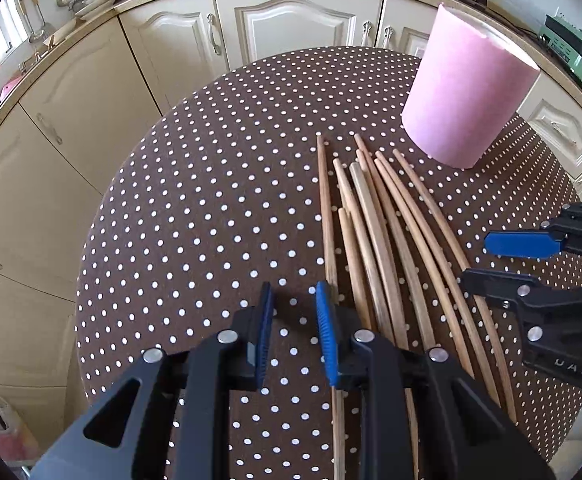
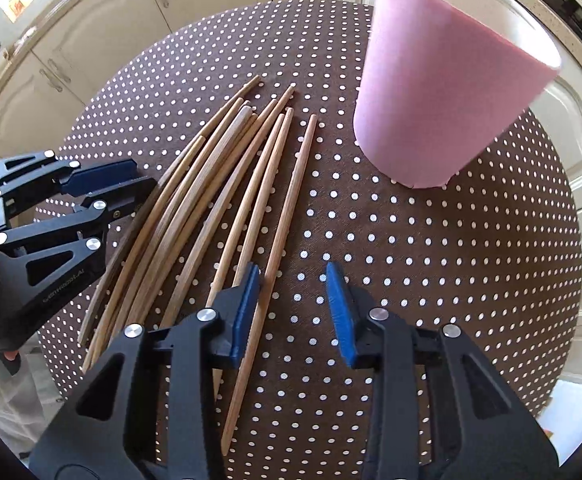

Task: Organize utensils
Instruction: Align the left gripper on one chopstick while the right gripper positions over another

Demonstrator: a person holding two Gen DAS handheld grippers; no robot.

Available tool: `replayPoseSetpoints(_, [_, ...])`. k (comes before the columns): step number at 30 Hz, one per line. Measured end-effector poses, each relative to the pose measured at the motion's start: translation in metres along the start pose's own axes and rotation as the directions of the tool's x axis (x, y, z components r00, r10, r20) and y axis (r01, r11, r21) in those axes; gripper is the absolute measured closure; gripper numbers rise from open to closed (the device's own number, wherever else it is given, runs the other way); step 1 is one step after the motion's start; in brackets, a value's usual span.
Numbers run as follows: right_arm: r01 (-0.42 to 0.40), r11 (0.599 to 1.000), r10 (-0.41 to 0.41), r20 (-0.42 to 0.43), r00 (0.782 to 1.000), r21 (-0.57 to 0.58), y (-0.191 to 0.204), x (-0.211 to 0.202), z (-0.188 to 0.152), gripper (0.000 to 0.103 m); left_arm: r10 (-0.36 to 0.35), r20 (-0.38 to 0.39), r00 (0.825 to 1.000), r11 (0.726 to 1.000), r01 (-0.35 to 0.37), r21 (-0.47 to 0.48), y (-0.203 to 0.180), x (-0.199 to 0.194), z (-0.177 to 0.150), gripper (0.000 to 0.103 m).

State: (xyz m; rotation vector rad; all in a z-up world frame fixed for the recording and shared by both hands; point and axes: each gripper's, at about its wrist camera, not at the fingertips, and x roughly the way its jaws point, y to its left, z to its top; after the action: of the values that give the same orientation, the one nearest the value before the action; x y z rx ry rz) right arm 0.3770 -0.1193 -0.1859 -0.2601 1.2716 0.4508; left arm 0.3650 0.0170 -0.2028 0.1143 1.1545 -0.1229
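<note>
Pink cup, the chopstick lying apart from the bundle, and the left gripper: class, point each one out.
Pink cup (image 2: 443, 92), right wrist view, on its side wall.
Lone chopstick (image 2: 287, 216), right wrist view, mid-shaft.
Left gripper (image 1: 293, 332), left wrist view, between its blue fingertips.

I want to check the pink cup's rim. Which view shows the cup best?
The left wrist view: the pink cup appears whole, rim included, upright on the table. The right wrist view crops its top at the frame edge.

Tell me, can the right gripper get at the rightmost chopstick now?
Probably yes. The right gripper is open above the table, and the rightmost chopstick lies apart from the pile, just inside its left finger. Nothing covers it.
</note>
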Motion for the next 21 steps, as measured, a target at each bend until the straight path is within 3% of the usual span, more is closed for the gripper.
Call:
replayPoseSetpoints(4, [0.046,0.998,-0.048,-0.047,0.998,-0.039,0.009,0.004,0.012,0.073,-0.009,0.007,1.0,1.0,0.009,-0.003,0.003,0.001,0.0,0.086])
replayPoseSetpoints(10, [0.045,0.998,-0.047,-0.075,0.996,-0.035,0.01,0.007,0.025,0.093,-0.019,0.008,1.0,1.0,0.02,-0.022,0.009,0.001,-0.003,0.099])
replayPoseSetpoints(12, [0.037,0.999,-0.039,-0.073,0.997,-0.027,0.008,0.006,0.026,0.093,-0.027,-0.001,1.0,0.999,0.027,-0.024,0.008,0.001,-0.002,0.101])
replayPoseSetpoints(15, [0.031,0.999,-0.032,-0.067,0.997,-0.017,0.005,0.003,0.025,0.093,-0.132,-0.021,0.991,0.988,0.13,-0.081,0.016,-0.003,-0.006,0.101])
replayPoseSetpoints(21, [0.049,0.998,-0.051,-0.057,0.997,-0.027,0.005,0.006,0.02,0.093,-0.133,-0.008,0.991,0.988,0.132,-0.083,0.019,-0.013,-0.006,0.1])
